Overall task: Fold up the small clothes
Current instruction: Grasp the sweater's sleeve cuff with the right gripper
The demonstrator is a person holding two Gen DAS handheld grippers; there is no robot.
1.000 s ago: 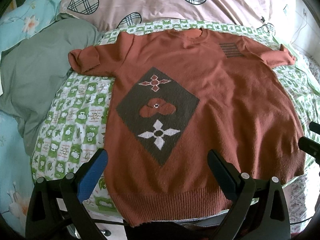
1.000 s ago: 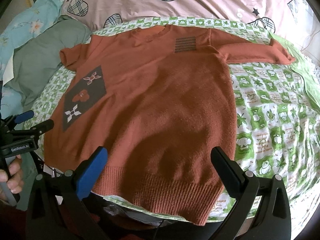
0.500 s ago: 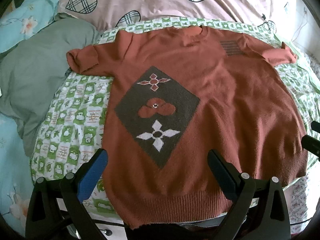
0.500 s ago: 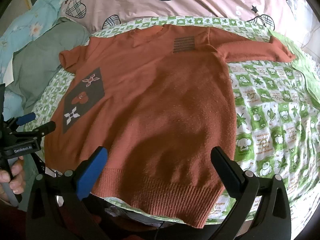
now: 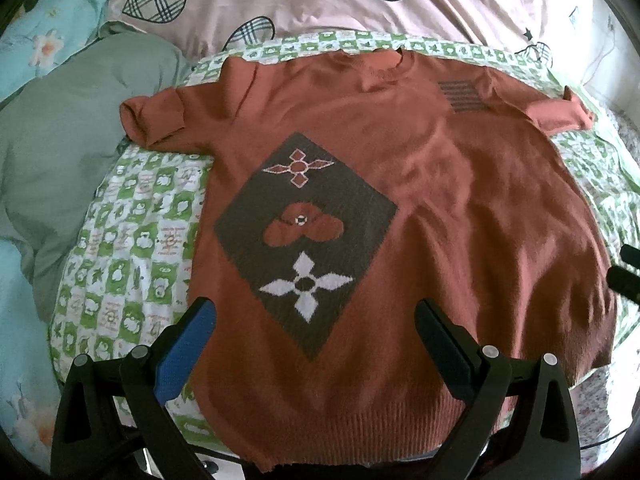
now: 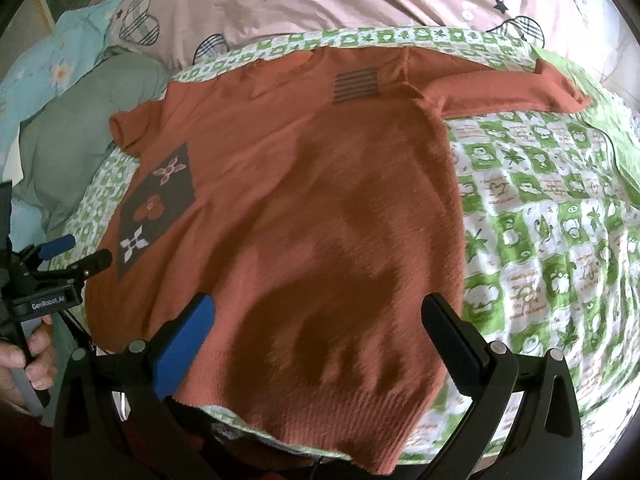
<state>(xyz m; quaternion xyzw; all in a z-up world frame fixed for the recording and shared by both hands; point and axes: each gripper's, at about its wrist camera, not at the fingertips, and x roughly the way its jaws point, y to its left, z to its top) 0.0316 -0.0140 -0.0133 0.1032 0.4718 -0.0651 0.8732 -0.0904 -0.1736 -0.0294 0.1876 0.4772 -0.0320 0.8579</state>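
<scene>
Nearest to us, our left tool (image 5: pixel 314 320) hangs with its jaws spread wide above the ribbed hem of the sweater (image 5: pixel 440 200), gripping nothing. Our right tool (image 6: pixel 318 312) is likewise wide apart over the hem further right, and it too grips nothing. In the right wrist view the left tool (image 6: pixel 76 252) shows at the left edge, with our hand (image 6: pixel 32 356) around its handle.

The rust-coloured sweater lies flat and face up on the bed, hem towards us and neck away. It rests on a green and white checked sheet (image 6: pixel 560 240), which shows bare to the right of the sweater and in a strip to its left. On the lower left of the sweater's front sits a dark diamond patch (image 5: pixel 304 236) with three flower shapes, the white one nearest. Further off, near the right shoulder, is a small block of dark stripes (image 6: pixel 356 86).

Both short sleeves are spread outwards: the left sleeve (image 5: pixel 152 120) curls at its cuff, the right sleeve (image 6: pixel 500 88) lies straight. To the far left lies a grey-green cushion (image 5: pixel 72 152). Beyond the neck rises a pink duvet (image 5: pixel 320 4) printed with plaid hearts and stars.
</scene>
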